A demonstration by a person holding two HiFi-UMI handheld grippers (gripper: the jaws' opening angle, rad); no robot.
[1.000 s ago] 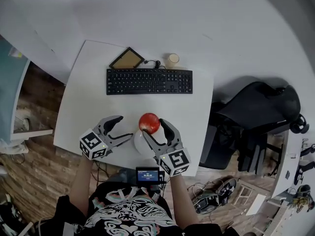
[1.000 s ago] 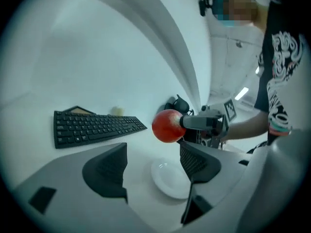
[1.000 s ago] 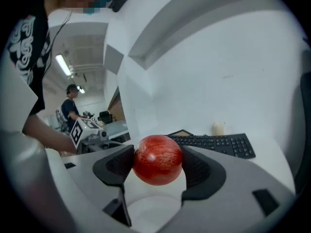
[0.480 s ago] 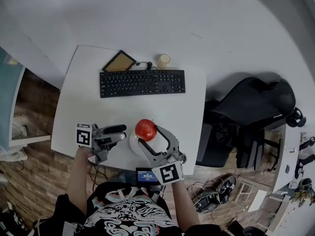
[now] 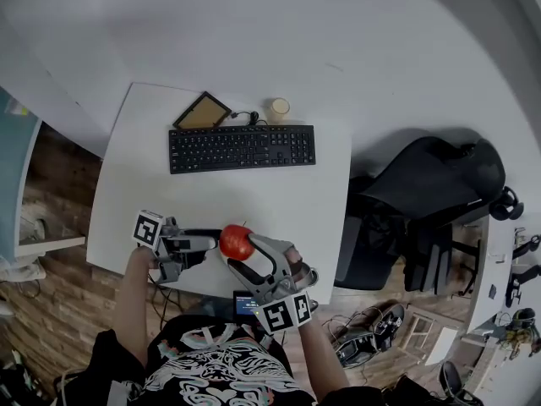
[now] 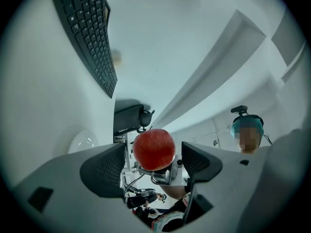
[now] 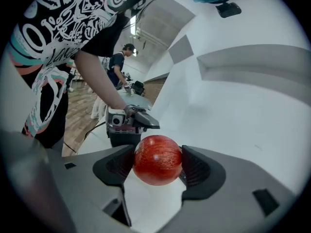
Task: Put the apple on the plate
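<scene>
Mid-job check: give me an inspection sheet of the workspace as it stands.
Surface: white desk, plain.
Job's things: apple held in the air; plate on the desk, apple not on it.
Clutter: keyboard, framed board, cup at the far edge.
Grippers: right gripper shut on apple; left gripper jaws apart, holding nothing.
Cables: one cord beside the cup.
Surroundings: black chair, wooden floor.

Bright, soft light fills the room. Views bend at the edges; gripper views have dark corners. The apple (image 7: 157, 159) has a shiny spot.
</scene>
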